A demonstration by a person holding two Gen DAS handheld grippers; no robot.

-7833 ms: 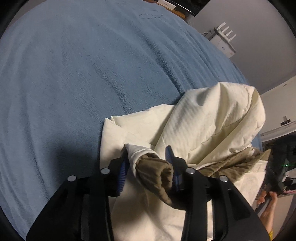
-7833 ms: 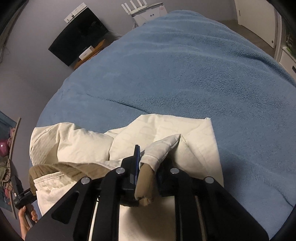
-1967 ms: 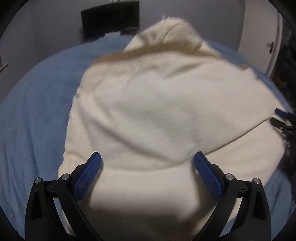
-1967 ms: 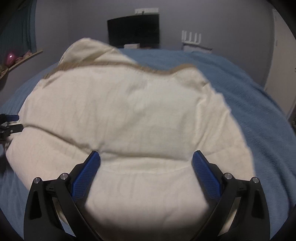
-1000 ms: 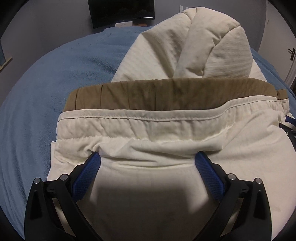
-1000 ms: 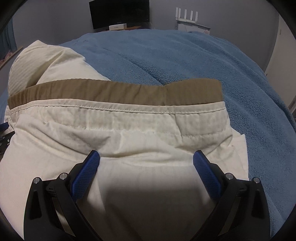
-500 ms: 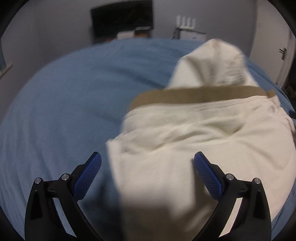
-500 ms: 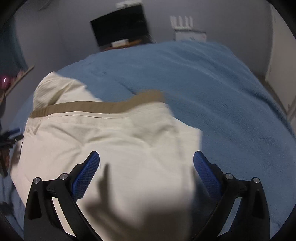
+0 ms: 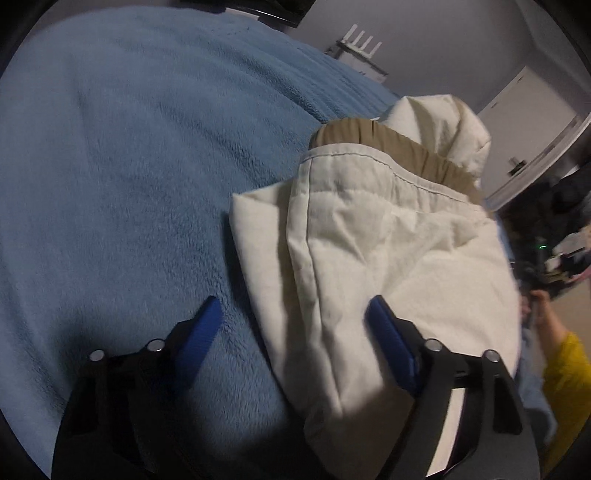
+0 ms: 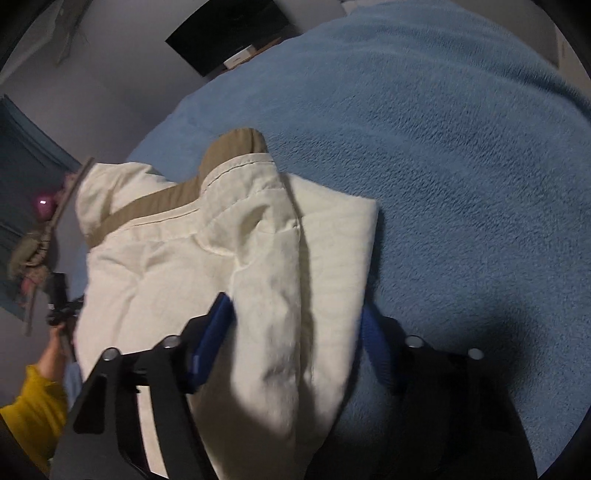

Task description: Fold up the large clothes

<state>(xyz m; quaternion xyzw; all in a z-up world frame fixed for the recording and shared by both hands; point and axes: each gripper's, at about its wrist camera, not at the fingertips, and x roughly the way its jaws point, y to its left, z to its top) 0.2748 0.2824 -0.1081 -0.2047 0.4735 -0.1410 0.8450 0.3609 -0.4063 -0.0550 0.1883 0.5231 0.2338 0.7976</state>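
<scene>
A cream padded garment (image 9: 388,251) with a tan lining band (image 9: 369,138) lies folded on the blue blanket (image 9: 129,166). In the left wrist view my left gripper (image 9: 295,325) straddles the garment's left edge, with one pad over the blanket and the other over the cloth. Its jaws are closing and the pads are not pressing. In the right wrist view the same garment (image 10: 221,258) has its right side fold between the jaws of my right gripper (image 10: 295,332). Those jaws are also closing, with no firm pinch visible.
A person's hand (image 9: 543,306) and yellow sleeve (image 9: 565,373) show beyond the garment's far side, and again as a sleeve (image 10: 33,398) in the right wrist view. A dark screen (image 10: 229,33), a white router (image 9: 360,40) and a door (image 9: 528,122) line the walls.
Both grippers have swung outward and tilted down to the garment's two side edges. Their jaws have narrowed from fully wide. The garment now lies settled, folded over itself.
</scene>
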